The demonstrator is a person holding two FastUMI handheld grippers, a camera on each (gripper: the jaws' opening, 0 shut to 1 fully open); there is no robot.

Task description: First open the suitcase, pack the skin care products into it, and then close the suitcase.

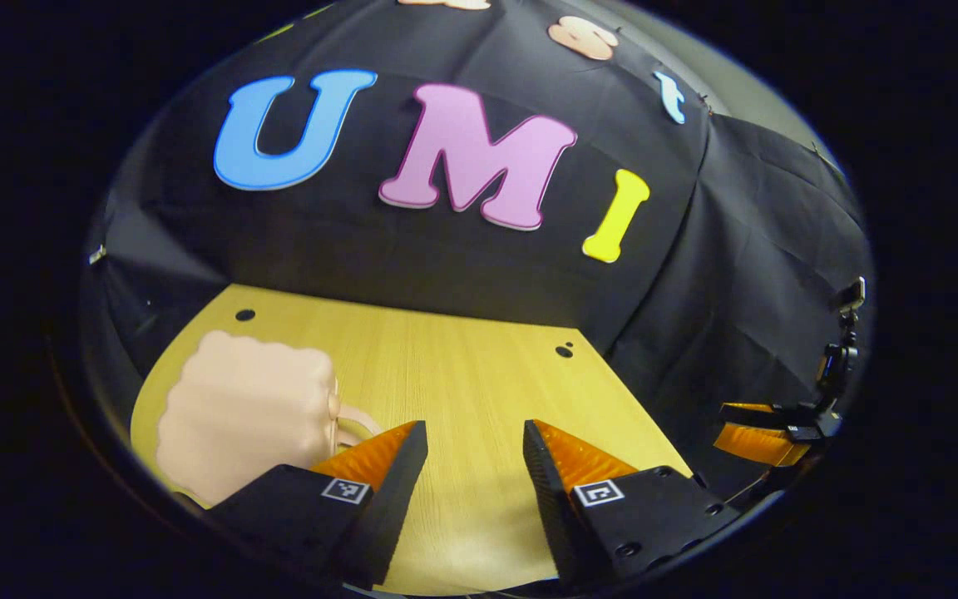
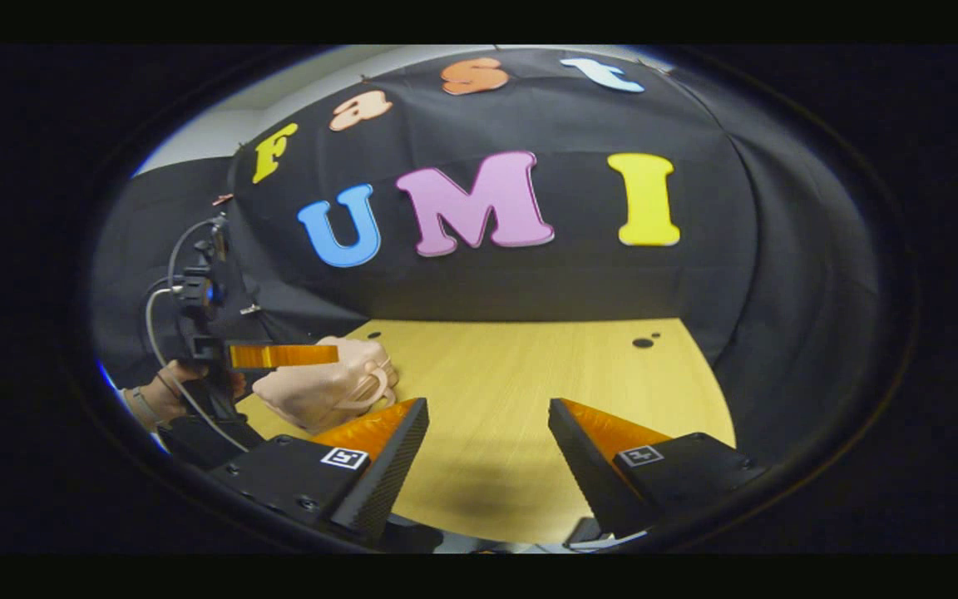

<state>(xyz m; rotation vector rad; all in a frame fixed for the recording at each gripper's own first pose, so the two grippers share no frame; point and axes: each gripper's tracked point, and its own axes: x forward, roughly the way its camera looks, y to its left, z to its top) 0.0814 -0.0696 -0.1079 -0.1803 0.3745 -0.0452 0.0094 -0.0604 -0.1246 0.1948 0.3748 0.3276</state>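
A small peach-pink puffy suitcase (image 1: 246,408) lies shut on the wooden table (image 1: 462,366) at the left, its loop handle (image 1: 354,420) facing the middle. My left gripper (image 1: 475,428) stands open over bare wood, its left finger just beside the handle and apart from it. From the right gripper view the same suitcase (image 2: 321,387) sits at the left, with the left gripper (image 2: 313,356) hovering above it, held by a hand (image 2: 155,399). My right gripper (image 2: 487,405) is open with nothing between its fingers. It also appears at the far right of the left gripper view as the right gripper (image 1: 758,428).
The black cloth wall closes off the back and both sides of the table. Two small dark holes (image 1: 244,315) (image 1: 564,350) mark the tabletop's far corners. Cables and a black mount (image 2: 196,291) hang near the left gripper. Open wood stretches right of the suitcase.
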